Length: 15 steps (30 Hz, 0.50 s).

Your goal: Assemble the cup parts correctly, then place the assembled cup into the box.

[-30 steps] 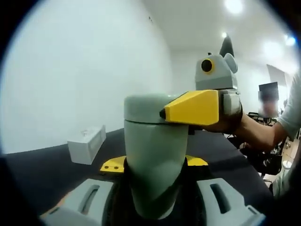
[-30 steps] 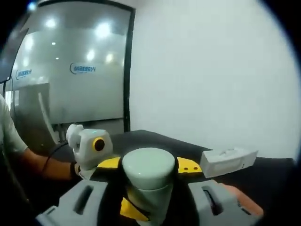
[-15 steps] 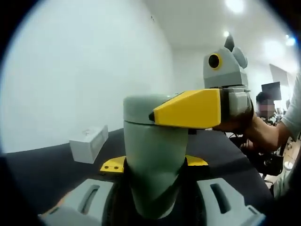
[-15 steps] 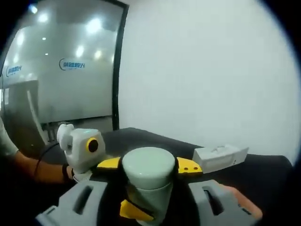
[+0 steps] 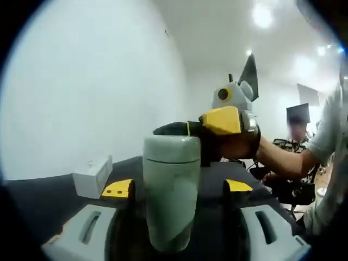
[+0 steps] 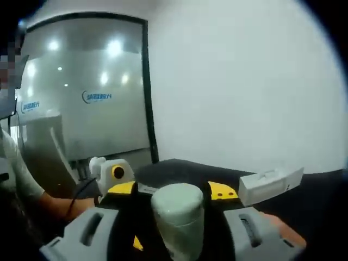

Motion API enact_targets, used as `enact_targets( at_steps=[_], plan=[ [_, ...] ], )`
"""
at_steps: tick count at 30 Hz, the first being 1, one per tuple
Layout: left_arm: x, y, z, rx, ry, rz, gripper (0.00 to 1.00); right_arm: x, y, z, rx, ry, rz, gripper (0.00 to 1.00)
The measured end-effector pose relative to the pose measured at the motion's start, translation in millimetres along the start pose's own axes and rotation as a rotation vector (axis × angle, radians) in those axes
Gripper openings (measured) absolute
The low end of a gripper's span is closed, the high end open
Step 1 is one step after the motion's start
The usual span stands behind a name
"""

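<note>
While both tools clamp it, pale green cup (image 5: 169,190) with fitted lid stands upright.

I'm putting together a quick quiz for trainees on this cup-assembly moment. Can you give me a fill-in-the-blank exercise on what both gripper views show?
1. The pale green cylindrical cup stands between the left gripper's two ____ tipped jaws.
2. On the dark tabletop behind the cup lies a small ____ rectangular box.
3. The right gripper has its jaws at the cup's ____ end.
4. In the right gripper view, the wall behind the box is plain ____.

Missing words: yellow; white; top (lid); white
</note>
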<state>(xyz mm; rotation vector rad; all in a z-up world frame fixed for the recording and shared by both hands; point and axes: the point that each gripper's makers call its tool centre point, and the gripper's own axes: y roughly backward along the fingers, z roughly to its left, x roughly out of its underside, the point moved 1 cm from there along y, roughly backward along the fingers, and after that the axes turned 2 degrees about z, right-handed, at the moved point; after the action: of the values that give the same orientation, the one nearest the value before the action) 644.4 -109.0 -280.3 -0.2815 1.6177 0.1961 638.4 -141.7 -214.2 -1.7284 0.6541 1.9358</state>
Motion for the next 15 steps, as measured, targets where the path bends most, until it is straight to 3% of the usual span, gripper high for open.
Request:
enact_targets(
  at_steps=[3,6,8,11,15],
  plan=[
    [-15.9,8.7,1.0,0.004,0.013,-0.052,0.64,-3.3,11.5,-0.8,-0.012,0.039,0.017,0.47],
    [-26.6,19.9,3.4,0.010,0.007,-0.052,0.65,-7.6,24.2,-1.3,-0.029,0.064,0.021,0.47],
    [-36.8,31.1,18.6,-0.029,0.024,-0.069,0.64,-6.0,32.2,-4.6,-0.043,0.085,0.039,0.47],
    [-52.1,39.9,40.7,-0.089,0.090,-0.097,0.61,9.3,43.8,-13.0,-0.051,0.199,0.102,0.47],
    [-79.2,36.2,76.5,-0.145,0.130,-0.095,0.61,37.1,57.9,-18.5,-0.099,0.223,0.167,0.47]
  ],
)
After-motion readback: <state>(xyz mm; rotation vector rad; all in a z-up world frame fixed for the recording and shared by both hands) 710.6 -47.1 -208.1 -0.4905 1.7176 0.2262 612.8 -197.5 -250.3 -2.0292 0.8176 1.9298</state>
